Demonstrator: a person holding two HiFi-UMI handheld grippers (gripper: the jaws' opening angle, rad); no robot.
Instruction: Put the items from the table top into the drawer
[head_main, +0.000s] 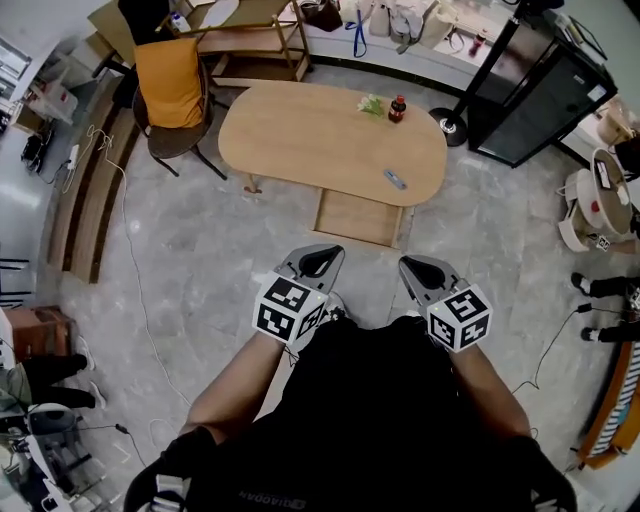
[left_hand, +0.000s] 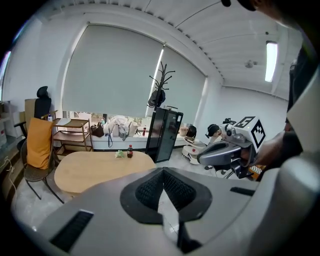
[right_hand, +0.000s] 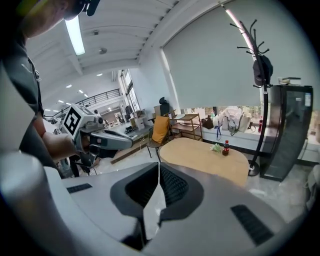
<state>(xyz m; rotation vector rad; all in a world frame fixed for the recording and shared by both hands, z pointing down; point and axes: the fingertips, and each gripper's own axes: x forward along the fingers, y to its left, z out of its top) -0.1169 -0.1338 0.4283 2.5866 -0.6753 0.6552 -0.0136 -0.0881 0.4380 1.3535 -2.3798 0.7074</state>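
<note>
Wooden table (head_main: 300, 140) upper centre of my head view: bottle (head_main: 397, 108), green bundle (head_main: 371, 103) and small grey object (head_main: 395, 179) on top; pulled-out drawer (head_main: 358, 216) below its near edge.
Left gripper view: my left gripper (left_hand: 162, 170) has its jaws pressed together, empty.
Right gripper view: right gripper (right_hand: 159, 165) likewise, table mid-frame.

Black clothing, grey claws, marker cubes
A black top (head_main: 370, 400); the left claw (head_main: 318, 262) and right claw (head_main: 425, 270) have smooth grey wedge shells, black ribbed pads (left_hand: 150, 189) and white cubes (head_main: 290, 308) printed with black squares.
</note>
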